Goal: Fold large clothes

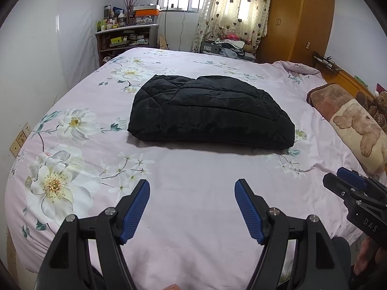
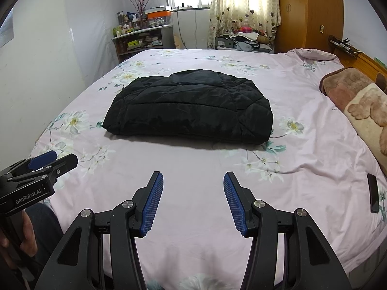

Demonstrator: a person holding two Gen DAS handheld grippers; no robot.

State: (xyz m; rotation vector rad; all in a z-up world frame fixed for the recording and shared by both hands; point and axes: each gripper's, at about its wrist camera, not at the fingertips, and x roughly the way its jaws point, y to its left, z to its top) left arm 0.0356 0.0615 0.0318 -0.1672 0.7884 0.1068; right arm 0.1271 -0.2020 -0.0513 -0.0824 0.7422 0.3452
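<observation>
Though folded, black jacket [image 1: 208,111] with sleeves and front hidden

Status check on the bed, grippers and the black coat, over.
Left gripper and right gripper open, empty, short of the coat. Black coat folded on the bedspread. Nothing between, over.

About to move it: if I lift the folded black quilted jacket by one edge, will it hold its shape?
Probably not: the folded black quilted jacket looks soft and puffy, so its layers would likely sag open. Its slightly shiny fabric may slip.
</observation>
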